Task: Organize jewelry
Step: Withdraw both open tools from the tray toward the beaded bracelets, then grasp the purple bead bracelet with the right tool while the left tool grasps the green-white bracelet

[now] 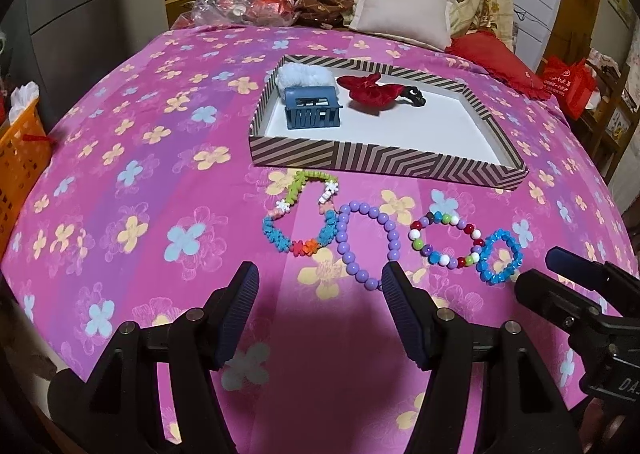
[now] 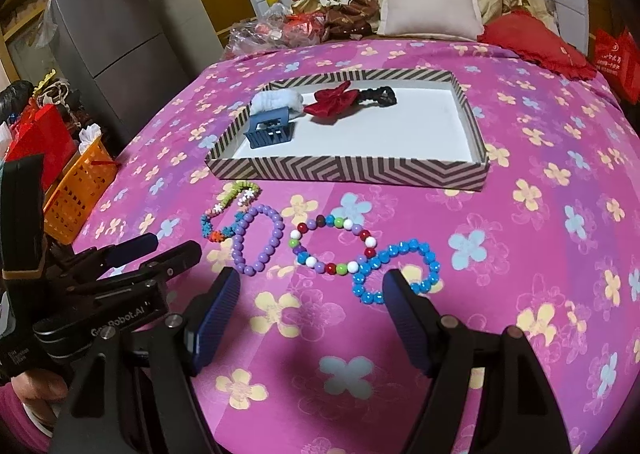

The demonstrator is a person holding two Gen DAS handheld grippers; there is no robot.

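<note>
My left tool (image 1: 320, 318) hangs over the bed (image 1: 120, 181) with its fingers apart and nothing between them. Just ahead of it lies the purple bracelet (image 1: 362, 242), whose near end almost reaches the right finger's tip. Ahead and a little to the left is the flower-bead bracelet (image 1: 298, 213), touching the purple one.

My right tool (image 2: 310, 314) also stands spread wide and empty. The blue bracelet (image 2: 396, 272) lies just ahead of it, with its near beads beside the tip of the right finger. The multicolour bracelet (image 2: 334, 244) is a bit farther ahead, touching the blue one.

Beyond all four bracelets, well ahead of both tools, sits the striped tray (image 1: 384, 165). At its far left, as I look along the tools, are a blue hair claw (image 1: 312, 109) and a white fluffy scrunchie (image 1: 306, 75) touching behind it. A red bow (image 1: 366, 87) and a black hair tie (image 1: 414, 93) lie in the far middle.
</note>
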